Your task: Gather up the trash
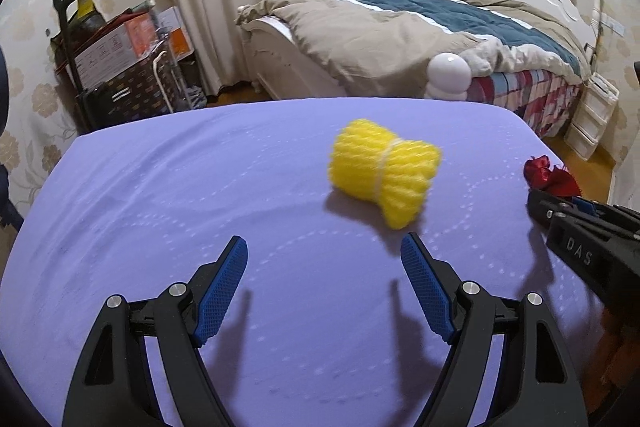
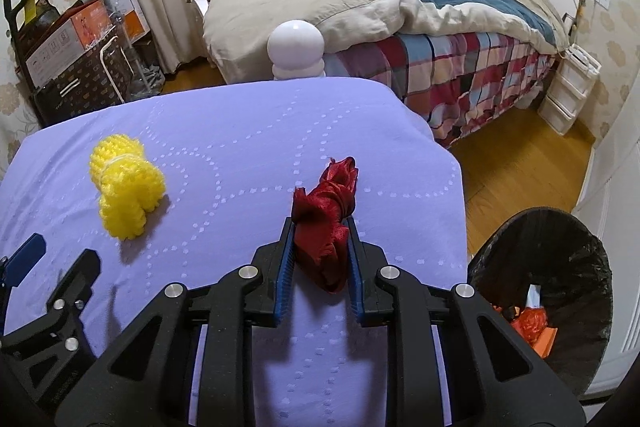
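Your right gripper [image 2: 320, 227] clamps crumpled red satin cloth [image 2: 328, 223] above lilac tablecloth [image 2: 240, 131]. Your left gripper [image 1: 324, 247] open, empty; yellow foam net bundle [image 1: 384, 167] lies just ahead. Black-lined bin [image 2: 560, 267] right of table.

"DAS" on right tool [image 1: 538, 205]

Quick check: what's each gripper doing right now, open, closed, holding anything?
Left gripper: open, empty, short of the yellow foam net.
Right gripper: closed on the red ribbon bundle.
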